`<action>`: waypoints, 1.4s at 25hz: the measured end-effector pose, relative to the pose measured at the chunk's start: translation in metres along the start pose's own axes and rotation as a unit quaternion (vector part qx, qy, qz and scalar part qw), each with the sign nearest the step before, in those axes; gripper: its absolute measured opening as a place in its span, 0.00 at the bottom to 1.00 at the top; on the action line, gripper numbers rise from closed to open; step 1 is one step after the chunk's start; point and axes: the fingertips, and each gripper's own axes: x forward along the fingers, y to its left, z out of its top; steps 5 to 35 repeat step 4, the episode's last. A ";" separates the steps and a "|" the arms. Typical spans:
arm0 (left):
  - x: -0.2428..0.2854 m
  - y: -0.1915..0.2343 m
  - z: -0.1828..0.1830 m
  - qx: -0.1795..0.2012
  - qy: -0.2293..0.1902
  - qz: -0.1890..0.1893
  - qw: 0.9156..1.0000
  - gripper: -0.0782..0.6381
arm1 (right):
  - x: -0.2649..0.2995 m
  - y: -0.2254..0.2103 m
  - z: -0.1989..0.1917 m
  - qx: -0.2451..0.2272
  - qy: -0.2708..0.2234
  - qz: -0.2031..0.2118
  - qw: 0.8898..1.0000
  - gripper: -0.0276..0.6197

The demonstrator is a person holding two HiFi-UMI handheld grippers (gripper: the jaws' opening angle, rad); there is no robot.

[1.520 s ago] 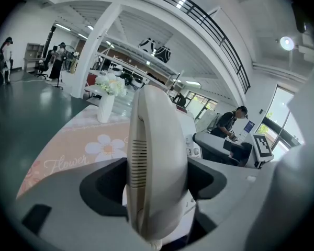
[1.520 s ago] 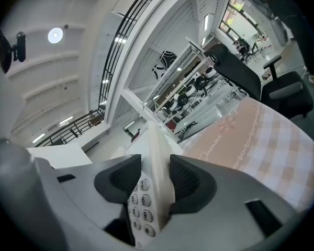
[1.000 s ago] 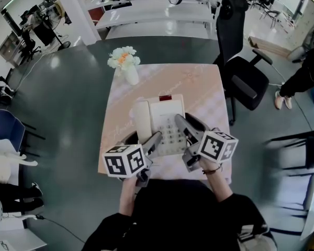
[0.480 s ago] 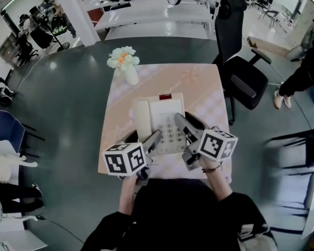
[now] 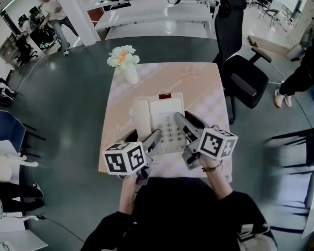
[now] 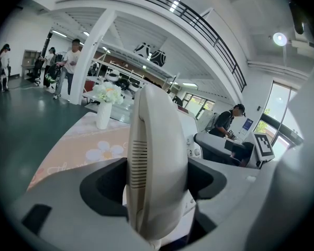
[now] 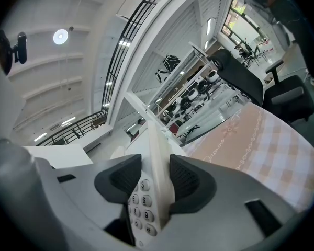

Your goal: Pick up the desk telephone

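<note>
A cream desk telephone point(image 5: 166, 115) with its handset point(image 5: 141, 119) on the left side is over the pink-clothed table point(image 5: 199, 88). My left gripper point(image 5: 141, 139) is shut on the near end of the handset point(image 6: 157, 166), whose ribbed earpiece fills the gap between the dark pads. My right gripper point(image 5: 191, 124) is shut on the right edge of the telephone point(image 7: 158, 161), just beside the keypad point(image 7: 142, 205). Both grippers hold the phone from the near side. Whether its underside touches the cloth is hidden.
A white vase of flowers point(image 5: 124, 63) stands at the table's far left corner. A black office chair point(image 5: 240, 67) is beside the table's right edge. A person point(image 5: 306, 69) bends at the far right. Long white tables point(image 5: 157, 14) lie beyond.
The grippers and the telephone have kept their places. A person has walked into view in the far left background.
</note>
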 end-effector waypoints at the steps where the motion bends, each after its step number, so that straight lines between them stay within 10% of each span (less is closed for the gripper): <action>1: -0.001 0.000 0.000 0.000 0.000 0.001 1.000 0.56 | 0.000 0.001 0.000 0.000 0.000 0.000 1.000 0.28; 35: -0.003 -0.001 0.001 0.001 -0.001 0.002 1.000 0.56 | -0.002 0.004 0.001 -0.002 -0.001 0.001 1.000 0.28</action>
